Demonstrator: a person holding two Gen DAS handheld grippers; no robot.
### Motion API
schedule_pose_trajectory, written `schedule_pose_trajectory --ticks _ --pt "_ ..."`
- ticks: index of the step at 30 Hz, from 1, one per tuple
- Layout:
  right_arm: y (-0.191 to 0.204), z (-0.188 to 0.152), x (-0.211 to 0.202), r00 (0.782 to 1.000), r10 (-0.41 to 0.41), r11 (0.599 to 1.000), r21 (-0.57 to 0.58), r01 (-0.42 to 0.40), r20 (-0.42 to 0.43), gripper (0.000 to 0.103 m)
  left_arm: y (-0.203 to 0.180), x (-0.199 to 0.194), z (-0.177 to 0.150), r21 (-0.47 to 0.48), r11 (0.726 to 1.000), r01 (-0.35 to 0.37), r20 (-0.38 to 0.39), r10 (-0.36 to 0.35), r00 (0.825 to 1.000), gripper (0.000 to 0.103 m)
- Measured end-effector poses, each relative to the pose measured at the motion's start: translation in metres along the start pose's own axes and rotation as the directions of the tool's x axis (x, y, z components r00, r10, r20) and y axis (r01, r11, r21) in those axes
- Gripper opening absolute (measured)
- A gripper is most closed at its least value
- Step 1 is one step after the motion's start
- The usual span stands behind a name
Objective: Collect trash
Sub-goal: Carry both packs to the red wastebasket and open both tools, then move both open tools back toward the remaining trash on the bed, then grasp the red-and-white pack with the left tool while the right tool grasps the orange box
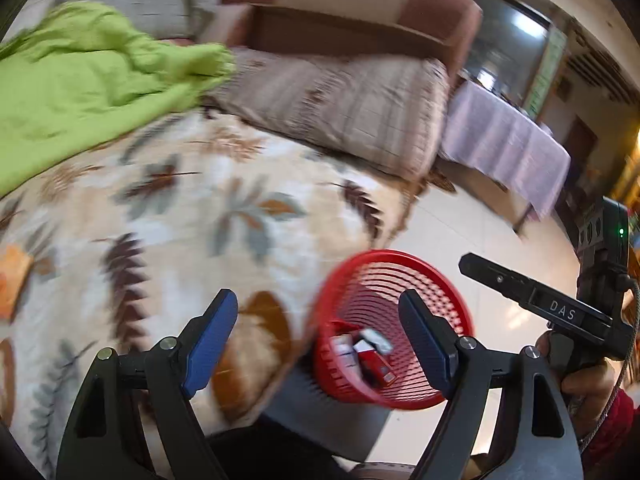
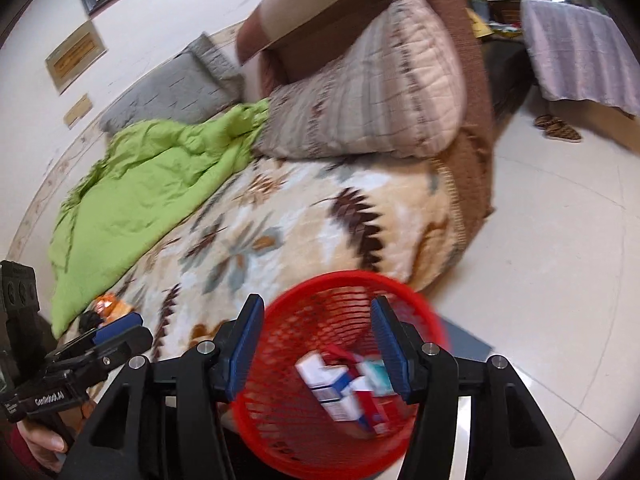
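Floral bedspread (image 1: 180,208); red basket (image 2: 340,360) holds cartons (image 2: 340,392). Both grippers (image 1: 320,336) (image 2: 318,348) spread, empty; "DAS" label (image 1: 562,310).

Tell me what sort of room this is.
Most likely a bedroom at home: a bed under a leaf-print blanket, a pillow and green quilt on it, slippers on the tiled floor.

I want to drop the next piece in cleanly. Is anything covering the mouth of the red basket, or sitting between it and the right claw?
Nothing visible does. The red basket lies open-mouthed below the right claw, with only small boxes at its bottom. The left claw is off to the side, over the bed.
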State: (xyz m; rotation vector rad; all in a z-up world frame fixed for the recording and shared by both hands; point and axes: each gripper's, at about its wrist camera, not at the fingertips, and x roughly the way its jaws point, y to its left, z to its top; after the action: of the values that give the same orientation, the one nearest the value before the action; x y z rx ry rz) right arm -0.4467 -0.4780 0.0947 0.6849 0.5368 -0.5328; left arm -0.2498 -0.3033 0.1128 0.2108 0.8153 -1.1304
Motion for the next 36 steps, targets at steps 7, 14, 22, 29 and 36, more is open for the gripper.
schedule_pose_trajectory --ticks 7,14,22,29,36 --pt "0.090 -0.009 0.038 0.987 0.138 0.980 -0.131 -0.148 -0.082 0.060 0.093 -0.068 -0.029 -0.105 0.976 -0.189 0.051 0.195 0.979 0.082" --pt "0.201 -0.036 0.084 0.943 0.258 0.917 -0.253 -0.307 -0.210 0.060 0.194 -0.128 -0.090 -0.277 0.879 -0.388 0.040 0.414 0.909 0.082" --pt "0.312 -0.080 0.146 0.858 0.316 0.848 -0.285 -0.447 -0.404 0.060 0.290 -0.172 -0.152 -0.527 0.679 -0.511 -0.007 0.598 0.801 0.082" --pt "0.375 -0.075 0.227 0.815 0.317 0.891 -0.142 -0.431 -0.485 0.067 0.308 -0.182 -0.163 -0.612 0.622 -0.488 0.004 0.619 0.785 0.082" --pt "0.401 -0.070 0.295 0.793 0.304 0.933 -0.004 -0.360 -0.527 0.071 0.315 -0.178 -0.163 -0.629 0.622 -0.467 0.002 0.602 0.798 0.082"
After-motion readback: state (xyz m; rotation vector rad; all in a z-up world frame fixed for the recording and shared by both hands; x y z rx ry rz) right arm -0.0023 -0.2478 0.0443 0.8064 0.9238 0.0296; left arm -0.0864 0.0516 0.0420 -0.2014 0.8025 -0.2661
